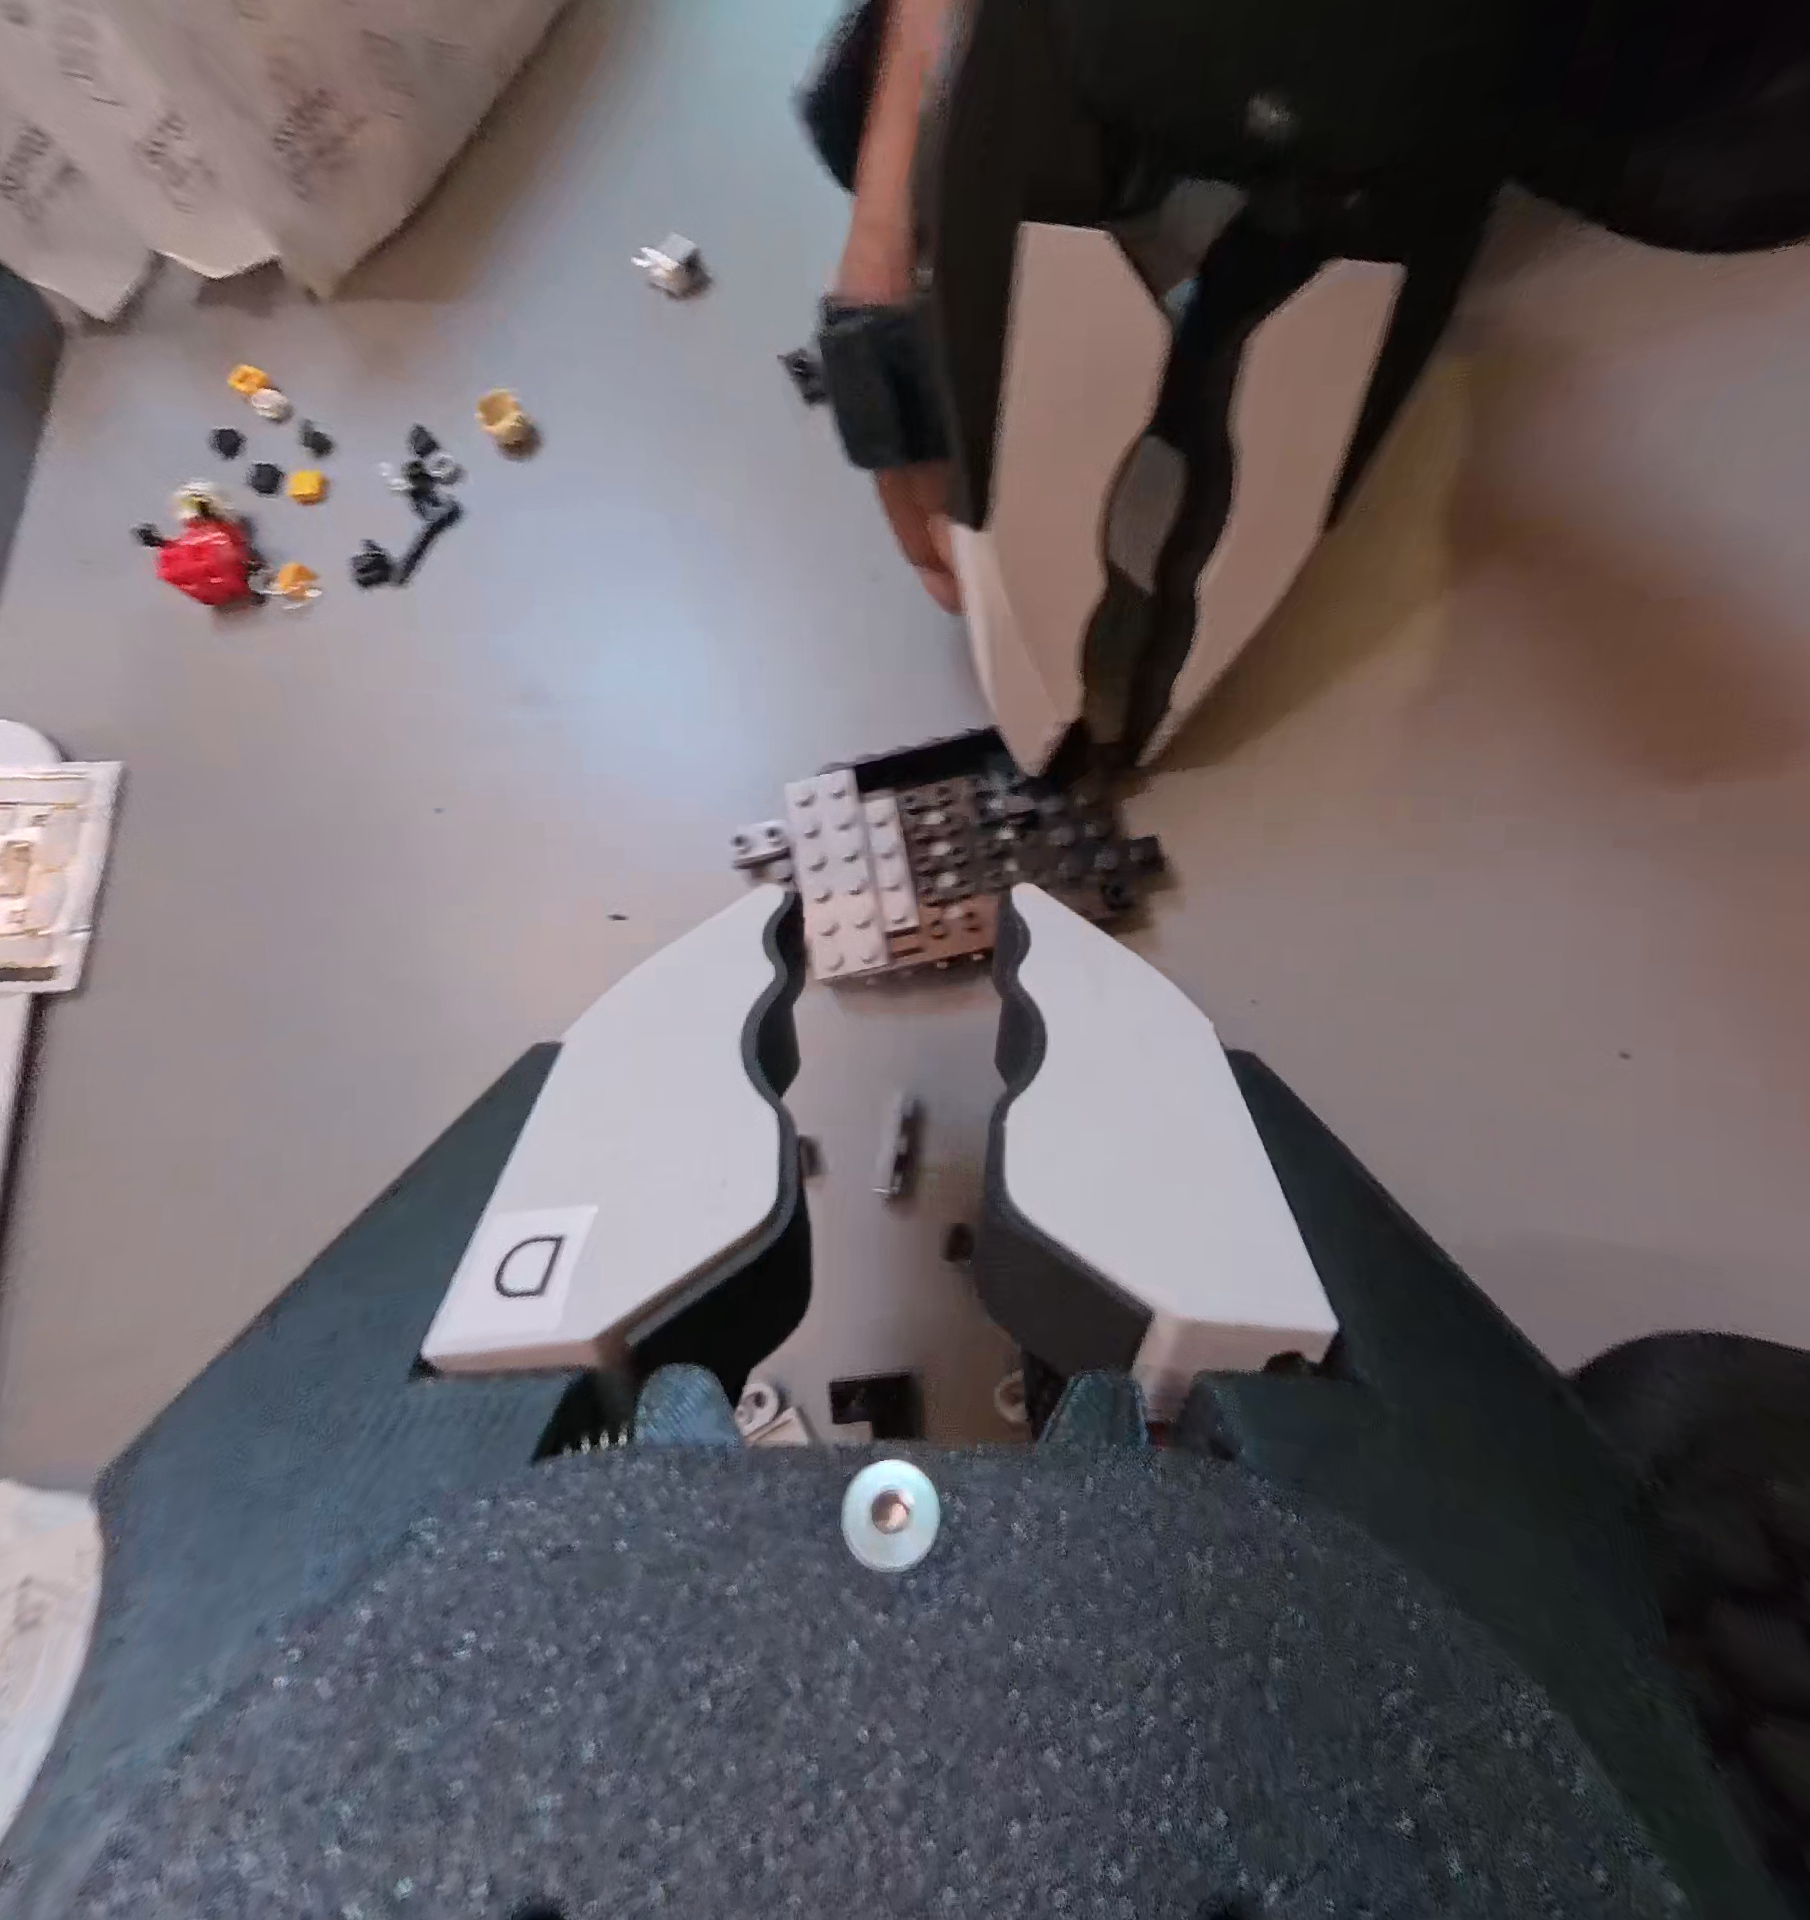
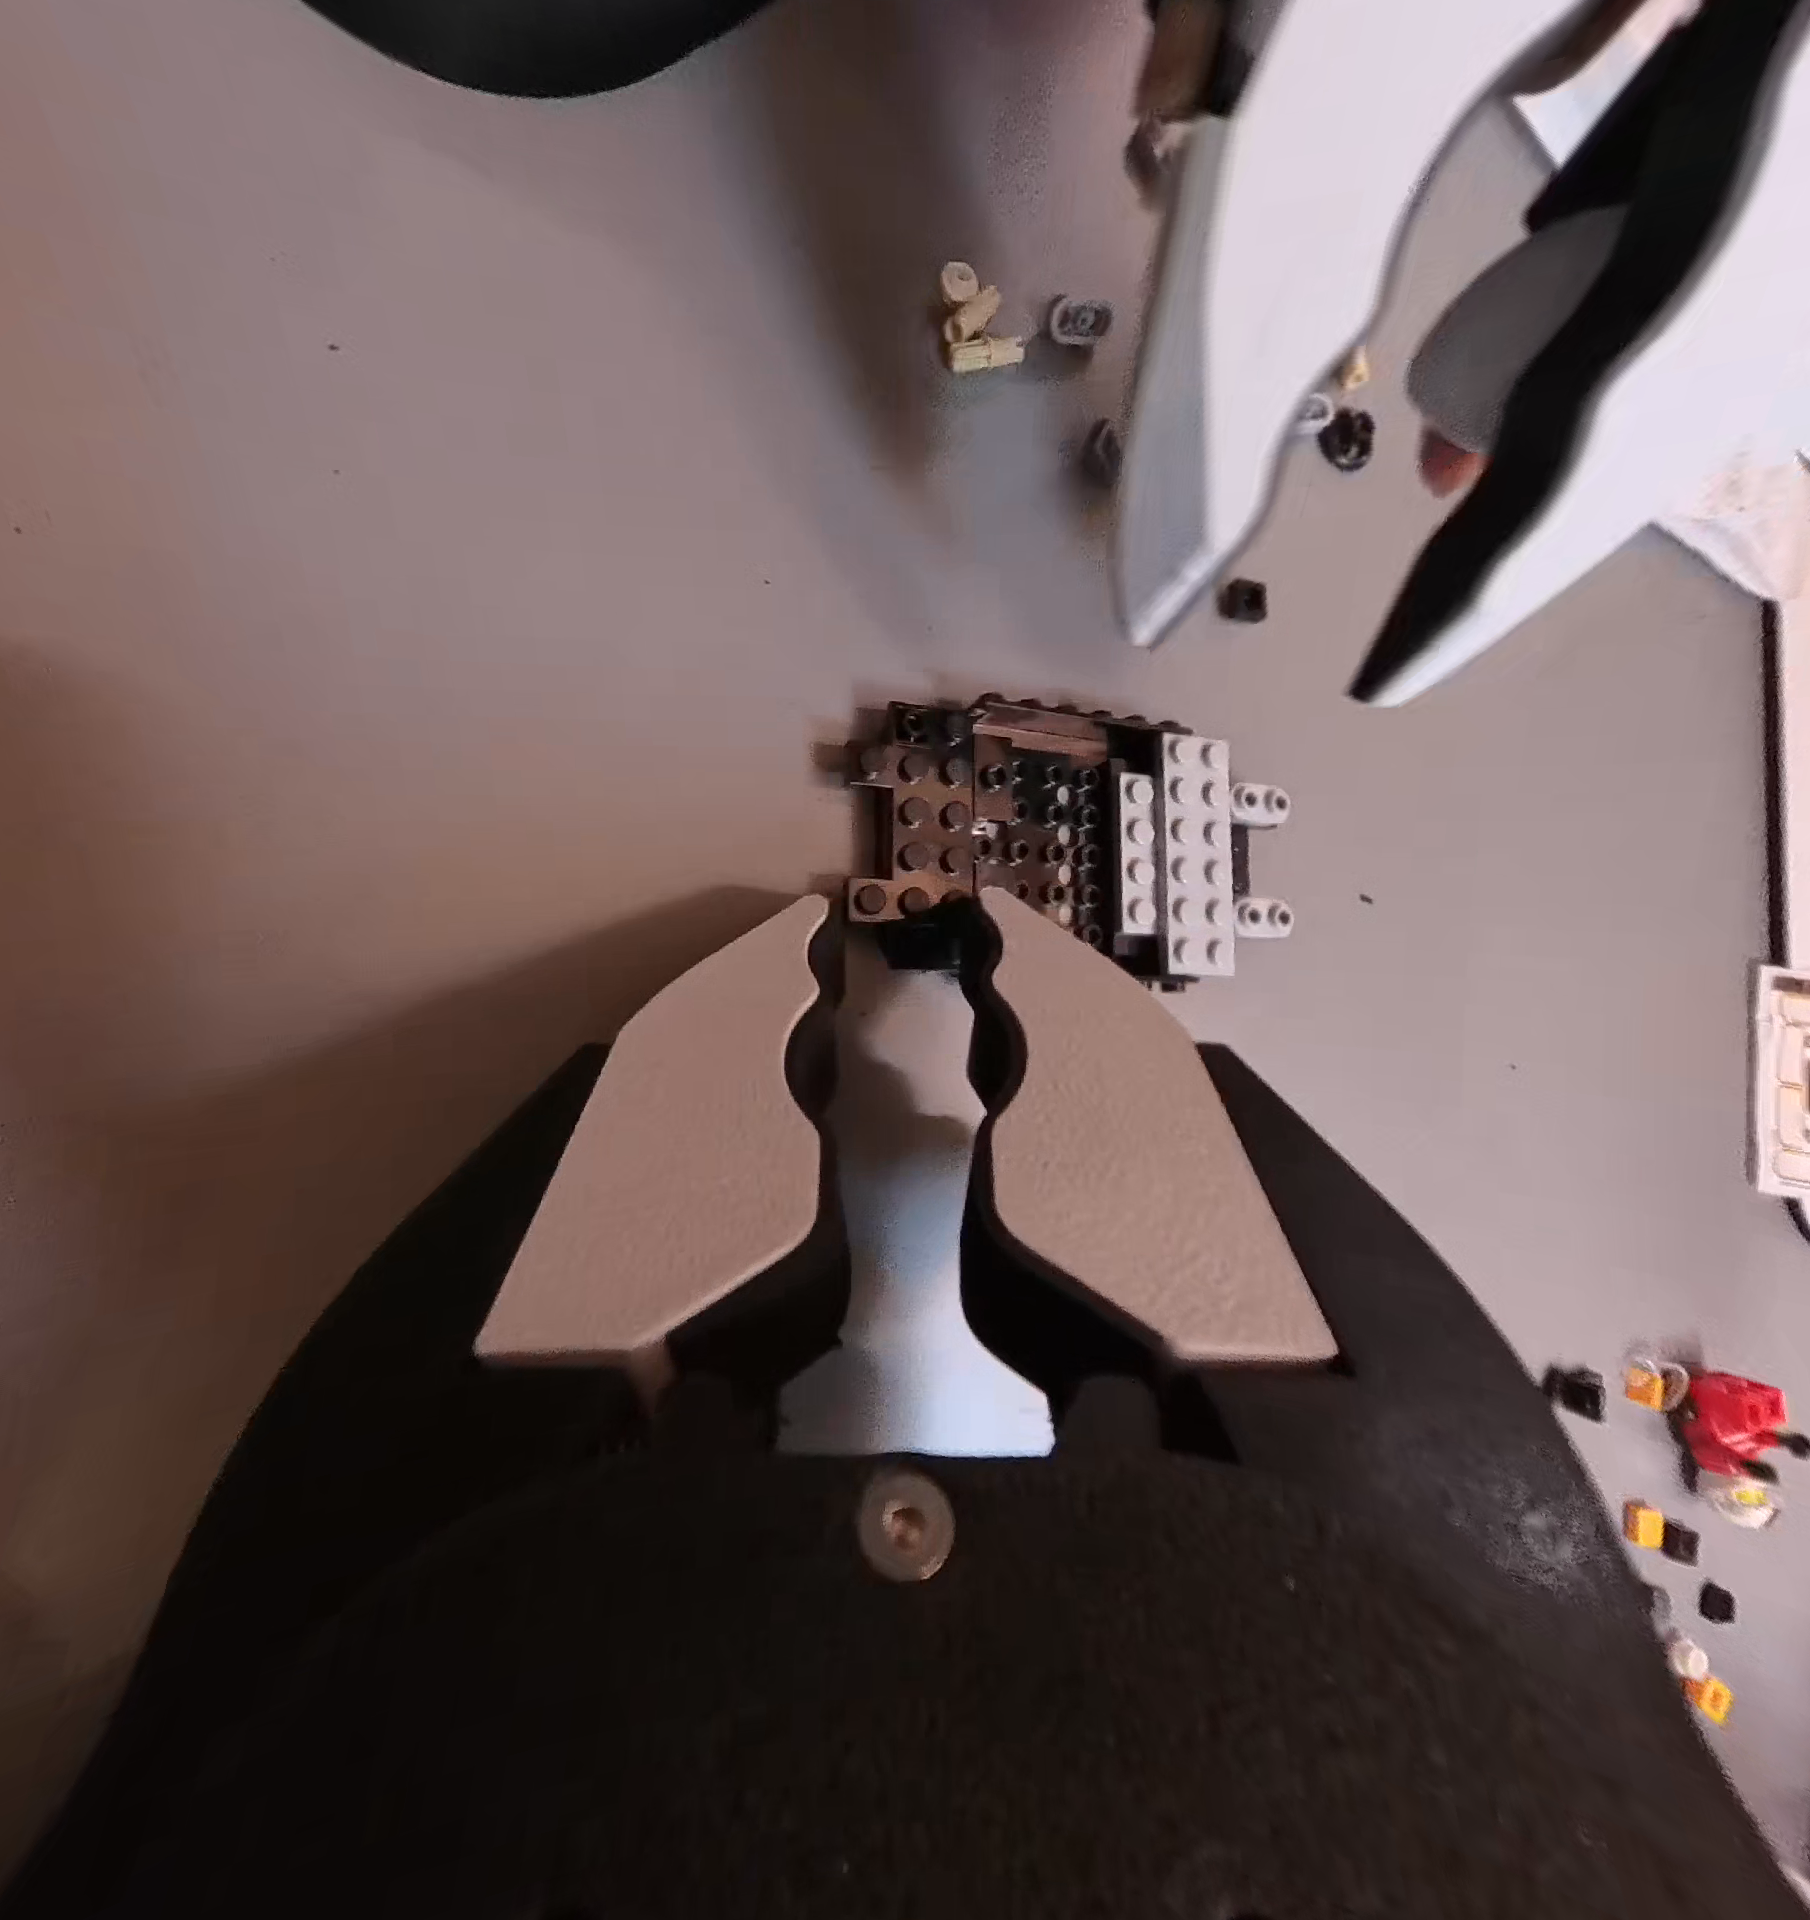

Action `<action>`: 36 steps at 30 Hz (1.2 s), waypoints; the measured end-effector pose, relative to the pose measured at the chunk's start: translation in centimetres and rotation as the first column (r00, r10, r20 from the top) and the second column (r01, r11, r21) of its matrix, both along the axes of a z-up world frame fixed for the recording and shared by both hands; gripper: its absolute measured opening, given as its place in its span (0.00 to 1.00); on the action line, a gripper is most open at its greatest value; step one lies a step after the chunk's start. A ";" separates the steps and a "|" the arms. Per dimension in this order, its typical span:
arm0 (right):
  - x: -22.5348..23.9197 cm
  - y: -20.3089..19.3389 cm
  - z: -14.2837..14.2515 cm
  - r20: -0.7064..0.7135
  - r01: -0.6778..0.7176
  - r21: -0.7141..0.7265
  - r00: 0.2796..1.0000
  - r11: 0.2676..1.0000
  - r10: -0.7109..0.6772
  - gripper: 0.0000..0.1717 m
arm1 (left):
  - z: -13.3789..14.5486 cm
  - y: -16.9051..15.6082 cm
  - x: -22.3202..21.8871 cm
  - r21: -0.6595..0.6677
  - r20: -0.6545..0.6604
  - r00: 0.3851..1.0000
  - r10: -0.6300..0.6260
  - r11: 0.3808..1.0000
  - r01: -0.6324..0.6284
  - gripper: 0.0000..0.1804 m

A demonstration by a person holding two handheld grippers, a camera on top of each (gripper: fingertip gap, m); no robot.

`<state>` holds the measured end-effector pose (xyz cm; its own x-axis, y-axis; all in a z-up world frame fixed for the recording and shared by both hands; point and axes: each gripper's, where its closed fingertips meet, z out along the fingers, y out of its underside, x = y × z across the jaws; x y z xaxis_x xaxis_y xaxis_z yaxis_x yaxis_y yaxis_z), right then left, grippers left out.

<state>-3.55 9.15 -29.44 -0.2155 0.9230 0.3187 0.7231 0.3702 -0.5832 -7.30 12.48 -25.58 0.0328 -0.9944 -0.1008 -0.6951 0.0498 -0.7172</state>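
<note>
A small brick build (image 1: 859, 883), dark studded plates with a light grey block on one side, lies on the grey table (image 1: 589, 675). It also shows in the right wrist view (image 2: 1046, 831). My left gripper (image 1: 896, 904) is open, and the build's near end shows between its fingertips. In the right wrist view the left gripper (image 2: 1254, 655) hovers open, clear of the build. My right gripper (image 2: 906, 909) is open and straddles a black brick at the build's near edge, with a sliver of table between the left pad (image 2: 813, 935) and the brick. It shows in the left wrist view (image 1: 1093, 753) at the build's far edge.
Several loose small pieces (image 1: 288, 488) and a red piece (image 1: 205, 561) lie at the far left. A printed booklet (image 1: 18, 873) lies at the left edge, a plastic bag (image 1: 205, 135) at the top left. Tan pieces (image 2: 974, 322) lie beyond the build. Across from one pair of fingers to the other is roughly 7 centimetres.
</note>
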 end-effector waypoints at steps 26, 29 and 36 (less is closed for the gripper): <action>-0.7 1.7 8.3 -0.406 0.120 -0.223 0.891 0.967 -0.204 0.07 | 2.7 -1.6 2.8 0.031 0.241 0.969 -0.062 0.998 0.057 0.05; -0.8 1.8 8.8 -0.434 0.122 -0.239 0.874 0.963 -0.218 0.06 | 3.1 -1.7 2.8 -0.023 0.277 0.960 -0.048 0.998 0.057 0.05; -0.1 2.7 9.3 -0.468 0.103 -0.447 0.820 0.889 -0.330 0.05 | 3.0 -0.8 2.7 -0.149 0.356 0.935 0.012 0.988 0.044 0.06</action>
<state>-3.63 11.86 -20.15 0.0980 0.9928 -0.0683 0.3022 -0.0951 -0.9485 -4.63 11.66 -22.58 0.0227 -0.9975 0.0672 -0.3942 -0.0707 -0.9163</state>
